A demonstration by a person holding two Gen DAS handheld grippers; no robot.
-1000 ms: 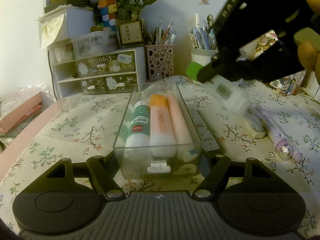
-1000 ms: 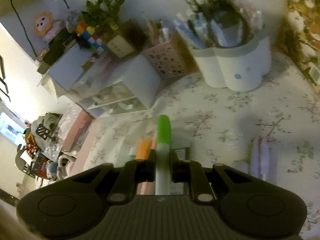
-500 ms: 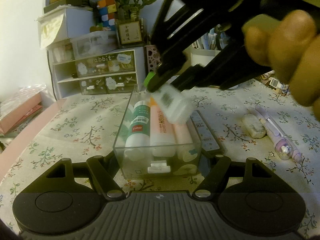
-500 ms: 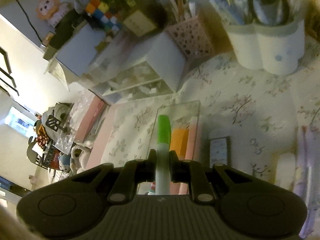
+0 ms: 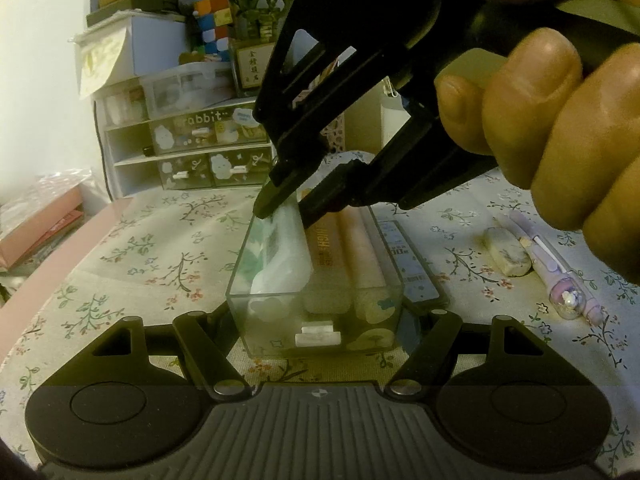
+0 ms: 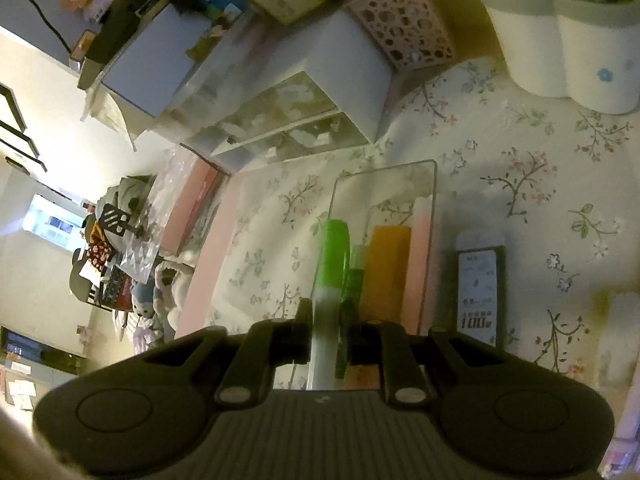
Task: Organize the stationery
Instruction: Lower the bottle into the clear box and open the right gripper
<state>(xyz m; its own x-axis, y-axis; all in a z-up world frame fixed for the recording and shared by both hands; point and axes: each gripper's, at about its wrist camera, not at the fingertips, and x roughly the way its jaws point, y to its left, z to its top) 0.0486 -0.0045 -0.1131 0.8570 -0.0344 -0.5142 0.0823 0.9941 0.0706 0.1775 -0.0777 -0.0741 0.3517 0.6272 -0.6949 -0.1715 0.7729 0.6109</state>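
You had the left gripper (image 5: 320,322) clamped on the near end of the clear box (image 5: 316,344), steadying it on the floral cloth. Your right gripper (image 6: 326,334) pinched the green-capped marker (image 6: 332,264), jaws just easing apart, marker lying into the box's left side beside the orange highlighter (image 6: 386,268). Best keep it parallel to the others, low, and release only once seated.
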